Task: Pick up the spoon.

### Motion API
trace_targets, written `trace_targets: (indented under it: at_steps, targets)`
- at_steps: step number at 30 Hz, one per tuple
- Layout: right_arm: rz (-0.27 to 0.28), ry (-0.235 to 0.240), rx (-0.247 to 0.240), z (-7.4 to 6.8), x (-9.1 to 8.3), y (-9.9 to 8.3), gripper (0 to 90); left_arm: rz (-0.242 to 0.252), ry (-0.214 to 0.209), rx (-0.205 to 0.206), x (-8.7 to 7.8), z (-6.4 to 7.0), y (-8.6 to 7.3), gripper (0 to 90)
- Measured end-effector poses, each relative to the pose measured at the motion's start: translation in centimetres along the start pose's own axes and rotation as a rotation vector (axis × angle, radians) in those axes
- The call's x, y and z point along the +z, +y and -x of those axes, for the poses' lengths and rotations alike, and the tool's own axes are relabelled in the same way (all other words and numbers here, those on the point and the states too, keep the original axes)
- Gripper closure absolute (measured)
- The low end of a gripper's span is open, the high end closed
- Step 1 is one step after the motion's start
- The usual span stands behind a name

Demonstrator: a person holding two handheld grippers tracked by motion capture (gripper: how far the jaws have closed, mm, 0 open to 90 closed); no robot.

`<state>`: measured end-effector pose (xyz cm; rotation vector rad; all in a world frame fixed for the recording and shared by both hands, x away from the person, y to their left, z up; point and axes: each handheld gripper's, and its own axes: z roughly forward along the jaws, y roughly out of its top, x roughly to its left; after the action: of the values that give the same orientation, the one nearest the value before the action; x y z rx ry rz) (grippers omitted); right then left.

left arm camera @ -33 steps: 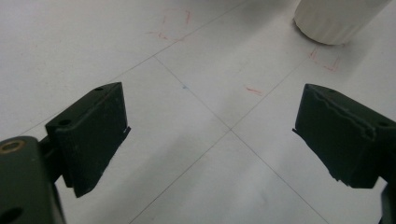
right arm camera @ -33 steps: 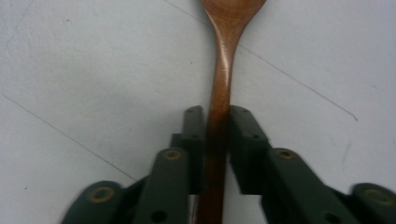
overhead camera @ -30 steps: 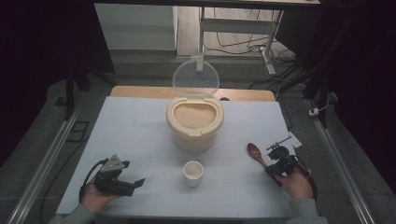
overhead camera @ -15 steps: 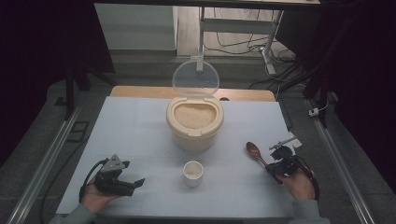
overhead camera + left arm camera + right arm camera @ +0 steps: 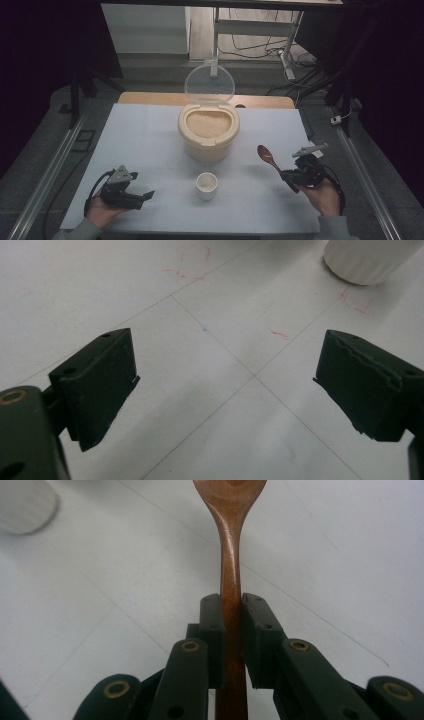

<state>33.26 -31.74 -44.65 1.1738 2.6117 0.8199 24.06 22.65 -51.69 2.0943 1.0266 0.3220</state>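
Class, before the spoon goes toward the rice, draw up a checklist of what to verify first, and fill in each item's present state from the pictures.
1. Spoon grip: the right gripper has its fingers closed on the handle of the wooden spoon: ok.
2. Spoon bowl: it points away from the gripper, toward the rice container: ok.
3. Container access: its clear lid stands open and rice shows inside: ok.
4. Small white cup: upright in front of the container, apart from it: ok.
5. Left gripper: open, holding nothing, beside the cup: ok.
6. Cup contents: cannot tell.
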Motion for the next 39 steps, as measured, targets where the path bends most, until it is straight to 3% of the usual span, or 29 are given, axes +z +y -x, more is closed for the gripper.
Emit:
trace_targets:
  at_steps: [9, 17, 27, 31, 39]
  targets:
    - [0.074, 0.047, -0.095, -2.2, -1.6, 1.2, 80.4, 0.0, -0.001, 0.0, 0.1, 0.0, 0.0, 9.3]
    - [0.124, 0.125, -0.17, -4.2, -2.4, 2.5, 80.4, -0.003, -0.004, -0.011, 0.2, -0.1, 0.0, 9.3]
    - [0.127, 0.187, -0.252, -6.4, -2.0, 4.1, 80.4, 0.003, -0.006, -0.017, 0.1, -0.2, 0.1, 9.3]
    - [0.135, 0.236, -0.317, -8.4, -1.8, 5.7, 80.4, 0.003, -0.003, -0.019, 0.0, -0.4, 0.0, 9.3]
    - [0.105, 0.29, -0.397, -10.7, 0.5, 8.6, 80.4, 0.003, -0.002, -0.02, 0.0, -0.4, 0.0, 9.3]
